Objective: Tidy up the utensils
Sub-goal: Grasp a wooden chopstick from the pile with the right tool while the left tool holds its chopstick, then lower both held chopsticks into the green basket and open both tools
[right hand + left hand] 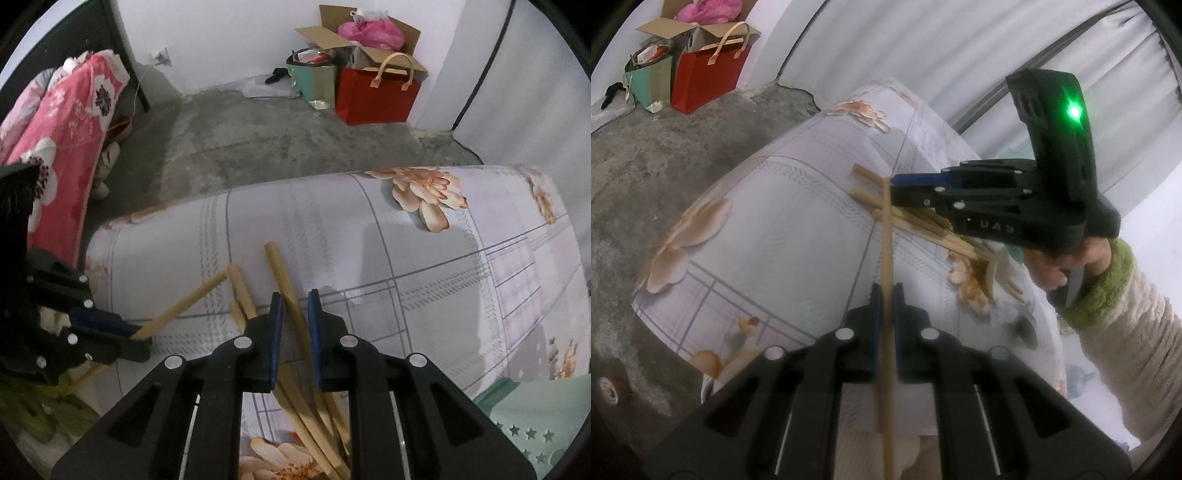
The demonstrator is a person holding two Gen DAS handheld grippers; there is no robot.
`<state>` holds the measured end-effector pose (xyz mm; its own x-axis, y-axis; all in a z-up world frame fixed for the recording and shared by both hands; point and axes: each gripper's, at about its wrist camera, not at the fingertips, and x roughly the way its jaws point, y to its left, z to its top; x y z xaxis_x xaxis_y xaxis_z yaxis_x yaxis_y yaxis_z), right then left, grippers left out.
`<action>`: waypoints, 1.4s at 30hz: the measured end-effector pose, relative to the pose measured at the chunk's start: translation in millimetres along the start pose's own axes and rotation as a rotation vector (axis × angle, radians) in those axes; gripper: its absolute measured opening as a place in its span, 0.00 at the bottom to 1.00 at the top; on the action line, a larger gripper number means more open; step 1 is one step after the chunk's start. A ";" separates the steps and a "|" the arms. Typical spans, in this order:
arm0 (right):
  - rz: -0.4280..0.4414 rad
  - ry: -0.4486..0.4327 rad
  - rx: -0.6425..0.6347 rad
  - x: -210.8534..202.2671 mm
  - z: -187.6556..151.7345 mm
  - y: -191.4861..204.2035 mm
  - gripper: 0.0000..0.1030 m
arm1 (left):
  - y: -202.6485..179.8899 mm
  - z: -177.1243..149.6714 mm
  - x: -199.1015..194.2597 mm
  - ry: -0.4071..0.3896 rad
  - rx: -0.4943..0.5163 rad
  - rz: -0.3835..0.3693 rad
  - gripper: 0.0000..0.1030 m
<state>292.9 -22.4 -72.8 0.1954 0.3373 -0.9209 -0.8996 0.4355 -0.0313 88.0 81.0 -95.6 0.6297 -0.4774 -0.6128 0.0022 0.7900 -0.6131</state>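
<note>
Now left hand-held gripper [886, 295] clamps chopstick [886, 236]; right hand-held gripper [295, 299] slightly open, apparently empty, over pile [314, 417].

The left gripper [886, 295] is clamped tight on a chopstick [886, 236], angled down. The right gripper [295, 306], held in a hand [1067, 262] with a green-cuffed sleeve [1108, 295], points steeply down, jaws slightly parted, gripping nothing.
</note>
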 end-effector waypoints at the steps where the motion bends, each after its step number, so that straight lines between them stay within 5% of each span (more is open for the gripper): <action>1: 0.000 -0.006 0.007 0.5 0.3 -1.0 0.12 | -0.4 0.1 -0.2 0.000 0.001 0.002 0.05; 14: -0.202 -0.283 0.101 -74.0 -10.3 -18.2 0.07 | -9.2 11.3 3.7 0.029 0.030 0.039 0.05; 26: -0.326 -0.579 0.320 -156.6 -66.4 -35.2 0.06 | -27.3 33.7 18.0 0.057 0.094 0.194 0.15; 33: -0.356 -0.699 0.411 -186.2 -104.2 -40.5 0.06 | -34.4 47.9 32.8 0.071 0.115 0.301 0.05; 38: -0.379 -0.750 0.447 -204.9 -125.2 -38.9 0.06 | -36.9 51.0 27.4 0.051 0.095 0.282 0.04; 42: -0.417 -0.801 0.467 -226.2 -139.4 -33.6 0.06 | -53.3 54.1 0.7 -0.036 0.116 0.192 0.04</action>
<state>224.5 -229.7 82.4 0.8173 0.4689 -0.3347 -0.4908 0.8710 0.0218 130.3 59.4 -36.4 0.6548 -0.3016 -0.6930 -0.0323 0.9049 -0.4244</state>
